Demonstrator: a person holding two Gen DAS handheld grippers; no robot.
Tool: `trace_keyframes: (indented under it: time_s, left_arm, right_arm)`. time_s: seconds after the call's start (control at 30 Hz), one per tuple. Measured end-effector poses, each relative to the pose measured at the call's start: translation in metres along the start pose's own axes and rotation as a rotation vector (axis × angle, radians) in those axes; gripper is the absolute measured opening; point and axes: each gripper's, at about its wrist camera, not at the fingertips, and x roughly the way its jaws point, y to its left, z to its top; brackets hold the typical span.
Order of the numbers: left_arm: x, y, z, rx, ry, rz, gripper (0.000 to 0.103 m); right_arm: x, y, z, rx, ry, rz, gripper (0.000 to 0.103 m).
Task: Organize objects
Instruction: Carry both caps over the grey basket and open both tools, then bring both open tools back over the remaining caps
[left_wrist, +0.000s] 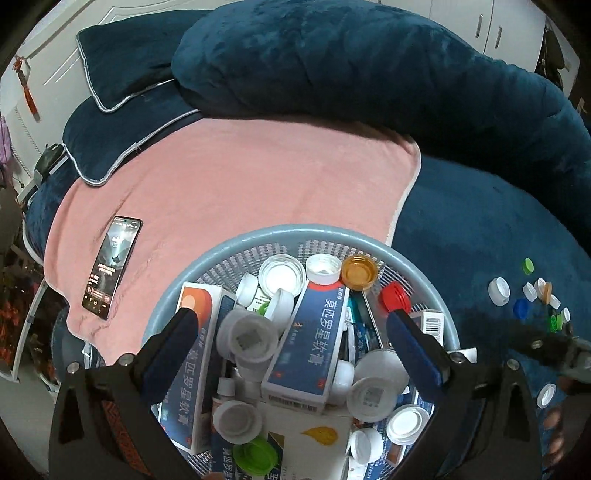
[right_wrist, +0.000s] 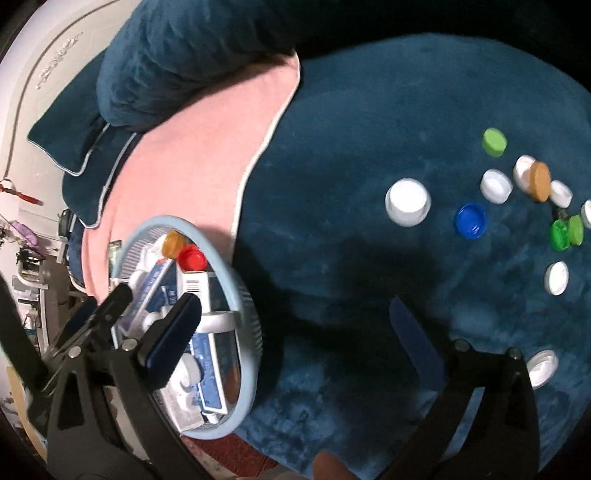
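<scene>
Left gripper angled steeply down over the round pale-blue plastic mesh basket, jaws spread wide, nothing between the pads. Basket on the dark-blue plush bed cover, partly over the pink fleece blanket, crammed with blue-and-white ointment cartons, white plastic jars and lids, an amber cap at 1 o'clock, a red cap at 2 o'clock and a green lid at 6 o'clock. Black smartphone, screen lit, at 9 o'clock of the basket on the blanket.

Right gripper likewise tipped downward, over bare bed cover, jaws wide and empty; right-hand blue pad dim against the dark fabric. Loose bottle caps scattered at 2 to 3 o'clock in the right wrist view: large white cap, blue cap, light-green cap, tan cap leaning on a white one, two green caps touching, more white ones nearby. White ribbed cap partly hidden behind the right finger mount. Basket's lower contents cut off by the left gripper body; small print on cartons mostly unreadable. Fingertip just showing at 6 o'clock, rest of the hand out of frame.
</scene>
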Motion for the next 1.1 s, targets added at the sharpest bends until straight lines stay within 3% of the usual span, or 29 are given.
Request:
trace_keyframes:
  time_s: [0.13,0.23,0.33,0.5,0.6,0.77,0.97,1.1]
  left_arm:
    - [0.002,0.002,-0.002,-0.004,0.009,0.002,0.102]
    - [0.004,0.006,-0.001,-0.02,0.014,0.0,0.102]
    - [0.002,0.007,-0.001,-0.025,0.006,-0.008,0.102]
    - [0.004,0.006,-0.002,-0.013,0.012,-0.008,0.102]
    - [0.003,0.007,-0.001,-0.019,0.011,-0.01,0.102]
    - [0.001,0.006,0.001,-0.025,0.005,-0.015,0.102]
    - [0.004,0.003,-0.002,-0.015,0.015,-0.004,0.102]
    - [0.004,0.004,-0.002,-0.018,0.017,-0.002,0.102]
  right_arm:
    - [0.031,0.003,-0.007,-0.003,0.098,0.012,0.103]
    - [0.052,0.009,-0.019,-0.065,0.209,-0.039,0.103]
    - [0.045,0.01,-0.017,-0.076,0.187,-0.029,0.103]
    - [0.012,-0.004,-0.006,0.021,0.106,0.056,0.103]
    - [0.01,-0.006,-0.011,0.016,0.183,0.102,0.103]
    - [0.018,0.004,-0.028,-0.111,0.322,0.079,0.103]
    - [0.051,0.001,-0.022,-0.058,0.312,0.019,0.103]
    - [0.067,-0.003,-0.023,-0.022,0.345,0.039,0.103]
